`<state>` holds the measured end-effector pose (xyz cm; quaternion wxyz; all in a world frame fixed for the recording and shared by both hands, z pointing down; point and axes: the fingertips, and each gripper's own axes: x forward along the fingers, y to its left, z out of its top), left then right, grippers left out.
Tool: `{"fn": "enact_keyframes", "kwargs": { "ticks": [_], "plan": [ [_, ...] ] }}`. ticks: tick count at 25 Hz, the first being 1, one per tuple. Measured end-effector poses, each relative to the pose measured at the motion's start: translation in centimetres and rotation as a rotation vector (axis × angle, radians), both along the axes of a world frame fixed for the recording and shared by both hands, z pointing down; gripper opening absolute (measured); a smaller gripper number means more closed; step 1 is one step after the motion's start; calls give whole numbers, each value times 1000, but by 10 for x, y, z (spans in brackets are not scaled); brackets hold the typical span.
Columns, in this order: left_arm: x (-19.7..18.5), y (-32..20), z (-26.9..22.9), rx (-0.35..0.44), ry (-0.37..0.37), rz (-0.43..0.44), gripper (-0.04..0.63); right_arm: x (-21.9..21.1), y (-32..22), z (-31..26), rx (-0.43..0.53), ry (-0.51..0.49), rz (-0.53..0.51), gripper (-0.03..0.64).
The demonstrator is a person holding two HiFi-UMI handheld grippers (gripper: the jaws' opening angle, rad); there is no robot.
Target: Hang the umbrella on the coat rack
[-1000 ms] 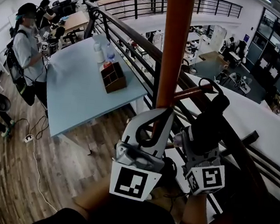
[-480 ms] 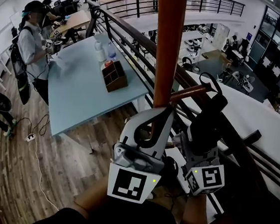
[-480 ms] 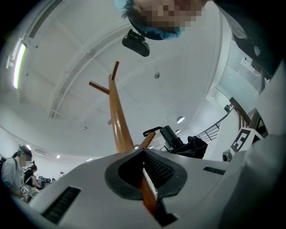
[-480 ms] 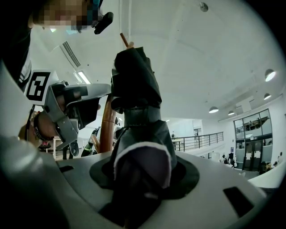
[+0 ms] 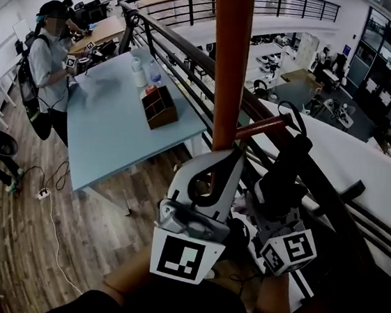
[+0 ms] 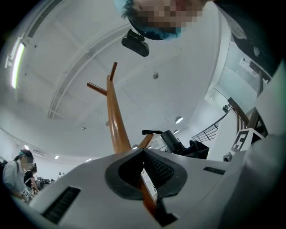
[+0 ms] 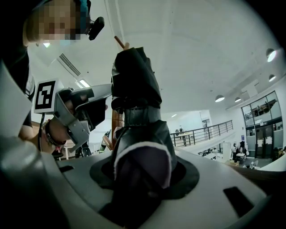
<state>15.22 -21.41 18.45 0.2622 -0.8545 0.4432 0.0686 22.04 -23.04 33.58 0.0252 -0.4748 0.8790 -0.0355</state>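
Note:
The coat rack's orange-brown pole [image 5: 228, 65] rises through the middle of the head view, with a short peg [image 5: 262, 127] slanting out to its right. My left gripper [image 5: 216, 169] is shut on the pole below that peg; in the left gripper view the pole [image 6: 117, 129] runs up from between its pads. My right gripper [image 5: 275, 193] is shut on a folded black umbrella [image 5: 290, 159], held upright just right of the pole. The umbrella's thin strap loop [image 5: 293, 114] stands by the peg's tip. In the right gripper view the umbrella [image 7: 136, 89] fills the jaws.
A black railing [image 5: 186, 53] runs diagonally behind the rack, with an open drop to a lower floor beyond it. Left of it stands a blue table [image 5: 107, 135] with a wooden box [image 5: 159, 106] and bottles. A person [image 5: 44, 65] stands at the table's far left.
My right gripper has rolled slightly with the umbrella, tilting its top a little toward the peg. The left gripper keeps its hold on the pole. The person at the table has shifted.

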Motion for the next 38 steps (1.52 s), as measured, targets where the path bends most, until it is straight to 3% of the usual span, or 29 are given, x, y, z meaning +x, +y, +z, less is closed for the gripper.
{"fn": "enact_keyframes", "kwargs": {
  "ticks": [11, 18, 27, 38],
  "plan": [
    [-4, 4, 2, -2, -9, -3, 14, -10, 9, 10, -81, -45, -95, 225],
    [-3, 5, 3, -4, -5, -1, 14, -3, 9, 10, -148, -14, -108, 225],
    [0, 9, 2, 5, 3, 10, 14, 27, 12, 6, -247, 108, -49, 225],
    [0, 11, -3, 13, 16, 13, 14, 41, 2, -10, -225, 277, 34, 226]
  ]
}}
